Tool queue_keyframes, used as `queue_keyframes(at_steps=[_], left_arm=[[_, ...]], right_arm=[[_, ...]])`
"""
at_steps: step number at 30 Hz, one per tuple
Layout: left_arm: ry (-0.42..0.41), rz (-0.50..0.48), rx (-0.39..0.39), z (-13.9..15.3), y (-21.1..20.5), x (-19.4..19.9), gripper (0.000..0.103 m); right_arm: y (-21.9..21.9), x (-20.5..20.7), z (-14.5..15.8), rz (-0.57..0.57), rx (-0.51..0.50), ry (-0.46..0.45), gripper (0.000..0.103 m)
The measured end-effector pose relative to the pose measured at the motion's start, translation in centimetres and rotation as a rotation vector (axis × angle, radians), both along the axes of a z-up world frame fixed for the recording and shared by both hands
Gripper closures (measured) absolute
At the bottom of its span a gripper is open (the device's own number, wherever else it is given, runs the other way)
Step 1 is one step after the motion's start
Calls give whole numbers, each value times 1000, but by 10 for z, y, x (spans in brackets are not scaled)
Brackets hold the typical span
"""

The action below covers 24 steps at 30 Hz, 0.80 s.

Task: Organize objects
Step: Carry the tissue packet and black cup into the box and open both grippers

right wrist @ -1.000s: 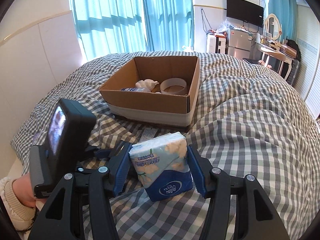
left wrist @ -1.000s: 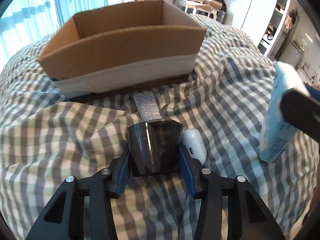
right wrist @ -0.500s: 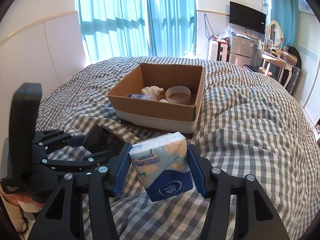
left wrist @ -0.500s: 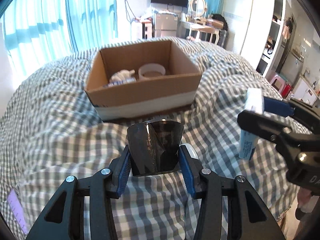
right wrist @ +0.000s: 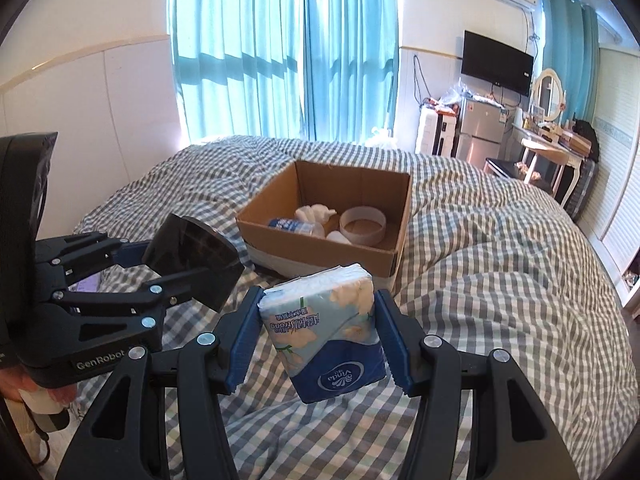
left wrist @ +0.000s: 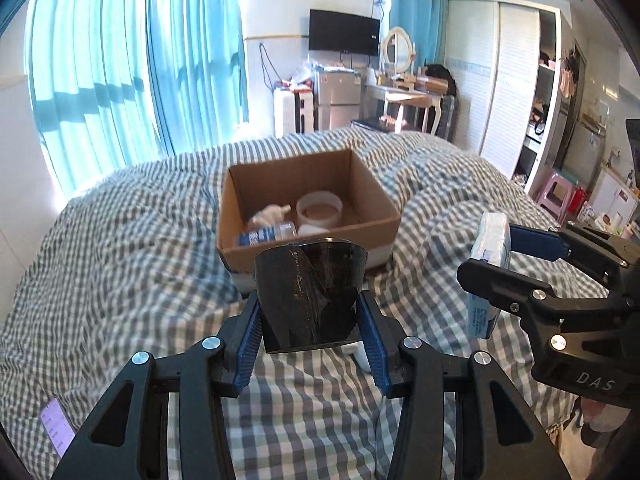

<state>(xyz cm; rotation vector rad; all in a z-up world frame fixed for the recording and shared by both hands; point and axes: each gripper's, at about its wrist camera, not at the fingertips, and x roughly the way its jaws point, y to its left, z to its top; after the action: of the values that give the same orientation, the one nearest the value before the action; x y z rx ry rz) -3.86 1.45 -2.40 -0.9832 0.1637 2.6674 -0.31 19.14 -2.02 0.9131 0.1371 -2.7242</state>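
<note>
Your left gripper [left wrist: 311,314] clamps a black cup [left wrist: 310,294]; your right gripper [right wrist: 318,330] clamps a tissue pack [right wrist: 328,326]. Both hang above the checked blanket [right wrist: 500,280], short of the cardboard box [right wrist: 352,258]. Carry each over the near wall, pick a bare corner away from the white ring [right wrist: 363,225], lower, then release.

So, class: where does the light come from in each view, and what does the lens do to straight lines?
Left wrist view: daylight through the curtains at upper left, which look washed out; the wardrobe edges bow. Right wrist view: curtains behind the box glow; the wall lines curve and the corners are black.
</note>
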Motion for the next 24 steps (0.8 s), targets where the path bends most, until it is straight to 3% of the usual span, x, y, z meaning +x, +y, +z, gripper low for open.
queue_keyframes(at_steps=[7, 15, 24], left_arm=[[41, 9, -6, 19, 1, -19, 56], [66, 26, -13, 34, 3, -74, 56], [40, 29, -49, 15, 13, -158, 56]], right_arm=[[-4, -22, 26, 13, 13, 49, 48], [-13, -73, 56, 28, 8, 98, 48], [-8, -156, 48, 5, -42, 46, 48]])
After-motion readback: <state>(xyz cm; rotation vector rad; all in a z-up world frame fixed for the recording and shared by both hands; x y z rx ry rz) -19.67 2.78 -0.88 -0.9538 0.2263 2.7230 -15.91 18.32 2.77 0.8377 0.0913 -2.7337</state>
